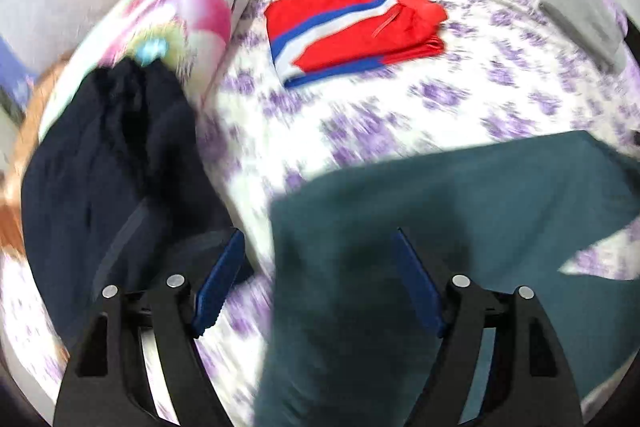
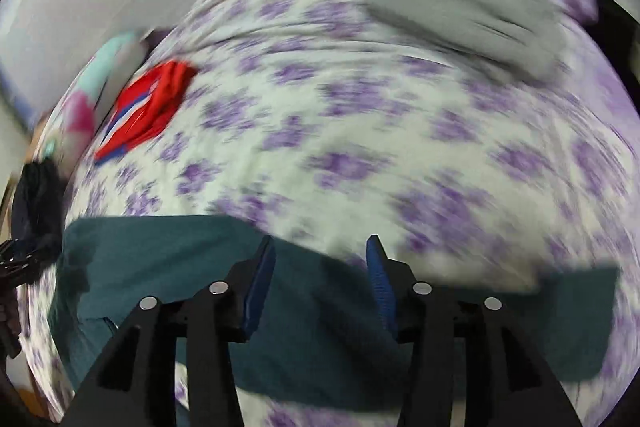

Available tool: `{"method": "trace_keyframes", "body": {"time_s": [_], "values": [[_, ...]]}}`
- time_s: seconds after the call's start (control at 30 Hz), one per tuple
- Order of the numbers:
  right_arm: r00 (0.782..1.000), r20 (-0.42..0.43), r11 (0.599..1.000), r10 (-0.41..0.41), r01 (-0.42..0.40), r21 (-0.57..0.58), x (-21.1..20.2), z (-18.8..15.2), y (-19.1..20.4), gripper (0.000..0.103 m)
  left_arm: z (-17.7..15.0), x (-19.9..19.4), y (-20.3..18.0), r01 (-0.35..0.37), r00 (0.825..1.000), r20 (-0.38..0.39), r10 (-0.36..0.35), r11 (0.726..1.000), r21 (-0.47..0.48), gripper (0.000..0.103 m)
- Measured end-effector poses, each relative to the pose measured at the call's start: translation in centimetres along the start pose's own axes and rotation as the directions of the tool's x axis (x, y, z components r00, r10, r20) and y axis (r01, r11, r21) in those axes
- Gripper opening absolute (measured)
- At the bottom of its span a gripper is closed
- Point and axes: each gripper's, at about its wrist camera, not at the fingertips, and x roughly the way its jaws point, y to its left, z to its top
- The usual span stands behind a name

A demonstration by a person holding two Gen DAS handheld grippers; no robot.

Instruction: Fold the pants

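Dark teal pants (image 1: 460, 211) lie spread on the floral bed sheet (image 1: 360, 115); they also show in the right wrist view (image 2: 312, 311). My left gripper (image 1: 318, 251) is open, its blue pads wide apart above the pants' left part. My right gripper (image 2: 320, 251) is open above the pants' far edge and holds nothing. Both views are motion-blurred.
Folded red pants with blue and white stripes (image 1: 352, 27) lie at the back of the bed. A dark navy garment (image 1: 120, 155) lies left beside a colourful pillow (image 1: 168, 11). A folded grey garment (image 2: 472, 7) lies at the right, also in the left wrist view (image 1: 584, 15).
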Motion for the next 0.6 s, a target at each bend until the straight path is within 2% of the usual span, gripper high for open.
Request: {"method": "trace_keyframes", "body": {"time_s": [0.03, 0.07, 0.1, 0.13, 0.2, 0.27, 0.3, 0.33, 0.43, 0.53, 0.6], "values": [[1.0, 0.001, 1.0, -0.011, 0.011, 0.015, -0.2, 0.0, -0.5, 0.052, 0.6, 1.0, -0.1, -0.018, 1.0, -0.01, 0.019, 0.999, 0.03, 0.073], [0.999, 0.003, 0.999, -0.037, 0.037, 0.036, -1.1, -1.0, -1.4, 0.052, 1.3, 2.4, -0.2, -0.034, 0.999, -0.032, 0.036, 0.996, 0.079, 0.069], [0.999, 0.004, 0.998, -0.049, 0.049, 0.048, -1.9, -1.7, -2.2, 0.052, 1.7, 3.5, -0.5, -0.035, 0.998, -0.052, 0.041, 0.993, 0.111, 0.059], [0.998, 0.005, 0.995, -0.062, 0.062, 0.072, -2.6, -2.6, -3.0, 0.053, 2.0, 4.5, -0.5, -0.026, 0.996, -0.078, 0.037, 0.99, 0.136, 0.048], [0.996, 0.004, 0.99, -0.086, 0.085, 0.112, -3.4, -4.0, -4.2, 0.055, 2.4, 6.4, -0.8, 0.018, 0.991, -0.133, 0.005, 0.985, 0.172, 0.038], [0.994, 0.003, 0.984, -0.111, 0.109, 0.138, -4.4, -5.1, -5.4, 0.056, 2.5, 7.1, -1.5, 0.042, 0.99, -0.14, -0.012, 0.976, 0.215, 0.028], [0.993, 0.003, 0.982, -0.121, 0.119, 0.146, -4.7, -5.5, -5.8, 0.058, 2.5, 7.2, -1.9, 0.063, 0.99, -0.141, -0.03, 0.97, 0.236, 0.012], [0.991, 0.004, 0.979, -0.132, 0.13, 0.158, -4.8, -5.7, -6.1, 0.059, 2.5, 7.3, -2.3, 0.086, 0.988, -0.149, -0.049, 0.963, 0.255, 0.003], [0.986, 0.014, 0.961, -0.169, 0.161, 0.224, -5.3, -6.2, -7.7, 0.059, 2.6, 7.5, -2.5, 0.047, 0.992, -0.123, -0.014, 0.964, 0.262, 0.002], [0.977, 0.034, 0.933, -0.209, 0.189, 0.307, -6.0, -6.1, -9.4, 0.061, 3.8, 6.9, -0.6, -0.007, 0.996, -0.084, 0.02, 0.989, 0.148, 0.002], [0.969, 0.044, 0.908, -0.243, 0.211, 0.362, -6.2, -5.9, -11.1, 0.063, 4.7, 6.8, 1.2, 0.001, 0.996, -0.086, 0.005, 0.998, 0.067, 0.002]]}}
